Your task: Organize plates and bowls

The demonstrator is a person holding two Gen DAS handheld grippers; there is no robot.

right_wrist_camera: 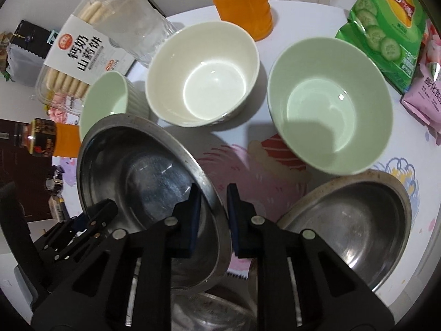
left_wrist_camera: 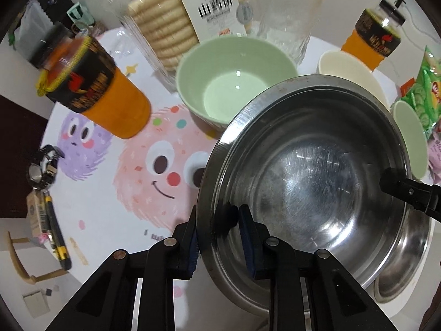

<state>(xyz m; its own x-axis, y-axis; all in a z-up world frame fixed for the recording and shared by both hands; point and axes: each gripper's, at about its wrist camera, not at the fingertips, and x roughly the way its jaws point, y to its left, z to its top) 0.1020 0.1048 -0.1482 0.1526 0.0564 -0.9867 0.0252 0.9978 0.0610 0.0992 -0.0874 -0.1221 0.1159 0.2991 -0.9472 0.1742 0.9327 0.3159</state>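
A large steel bowl (left_wrist_camera: 317,179) is held by both grippers at opposite sides of its rim, tilted and raised off the table. My left gripper (left_wrist_camera: 219,212) is shut on the near rim, one pad outside and one inside. My right gripper (right_wrist_camera: 213,193) is shut on the other side of the same steel bowl (right_wrist_camera: 143,171). A second steel bowl (right_wrist_camera: 344,229) rests to the right, and a third steel bowl (right_wrist_camera: 215,311) shows underneath. A cream bowl (right_wrist_camera: 201,74), a big green bowl (right_wrist_camera: 330,104) and a smaller green bowl (right_wrist_camera: 104,102) stand behind.
Two orange drink bottles (left_wrist_camera: 110,93) (right_wrist_camera: 242,5), a biscuit pack (right_wrist_camera: 77,55), a clear glass (right_wrist_camera: 143,24) and snack bags (right_wrist_camera: 386,27) crowd the back of the cartoon-printed table (left_wrist_camera: 124,193). A watch (left_wrist_camera: 41,171) and a utility knife (left_wrist_camera: 56,234) lie at the left edge.
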